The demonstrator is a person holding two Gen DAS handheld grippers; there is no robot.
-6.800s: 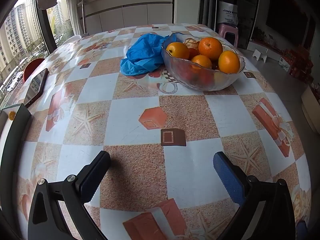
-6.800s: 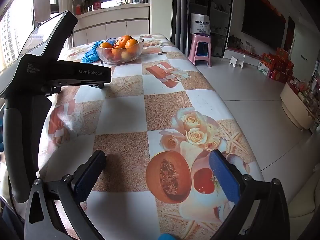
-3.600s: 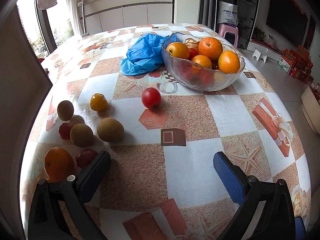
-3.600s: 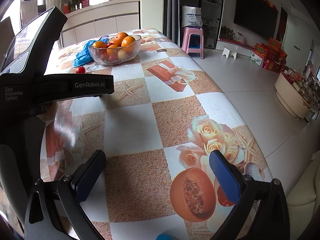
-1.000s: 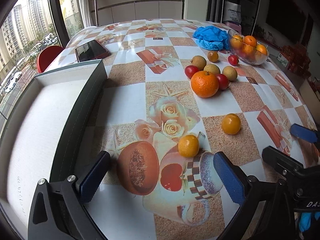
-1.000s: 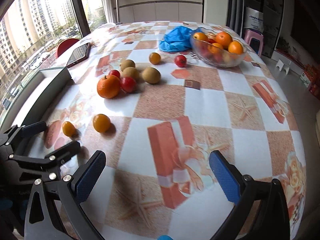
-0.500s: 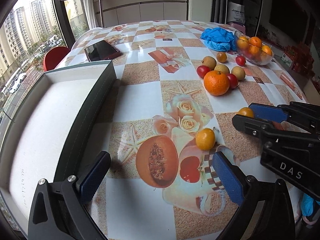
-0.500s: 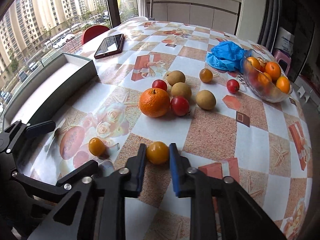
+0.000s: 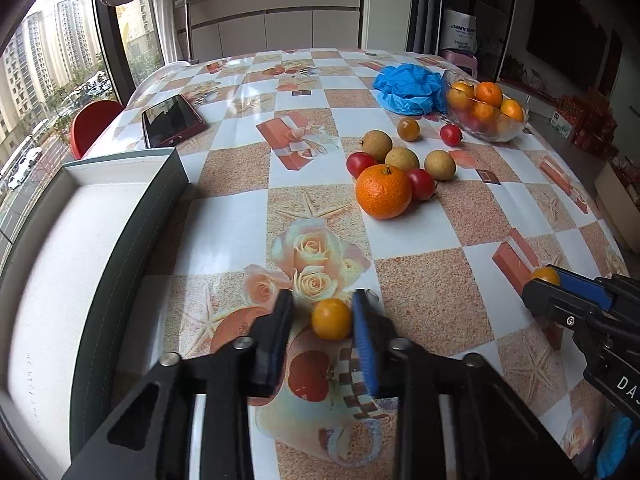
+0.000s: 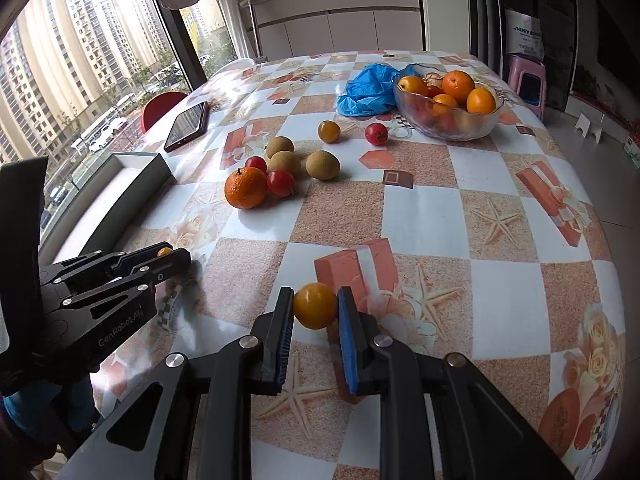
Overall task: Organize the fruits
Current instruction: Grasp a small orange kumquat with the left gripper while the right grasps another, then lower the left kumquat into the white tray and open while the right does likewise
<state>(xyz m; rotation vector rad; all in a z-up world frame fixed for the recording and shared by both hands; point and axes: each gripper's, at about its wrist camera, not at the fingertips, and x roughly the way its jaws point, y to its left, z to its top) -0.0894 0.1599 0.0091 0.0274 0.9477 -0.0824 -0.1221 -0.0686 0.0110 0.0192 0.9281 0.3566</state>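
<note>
My left gripper point(image 9: 322, 316) is closing on a small yellow-orange tomato point(image 9: 331, 318) over the rose print. Its blue right pad touches the fruit and the left pad is close against it. My right gripper point(image 10: 314, 308) is shut on a second yellow-orange tomato point(image 10: 315, 306), just above the tablecloth. In the left wrist view, the right gripper point(image 9: 548, 282) is at the right edge. A big orange point(image 9: 383, 191), red tomatoes point(image 9: 421, 184) and brown round fruits point(image 9: 439, 165) lie loose mid-table.
A grey box with a white inside point(image 9: 80, 260) stands at the left, with a phone point(image 9: 172, 120) behind it. A glass bowl point(image 10: 456, 134) of oranges and a blue plastic bag point(image 10: 370, 88) sit at the far side. The table edge drops off on the right.
Both grippers stood wide open a second ago. The right one shut on its yellow tomato half a second ago and has lifted slightly. The left one has now closed around the other.
</note>
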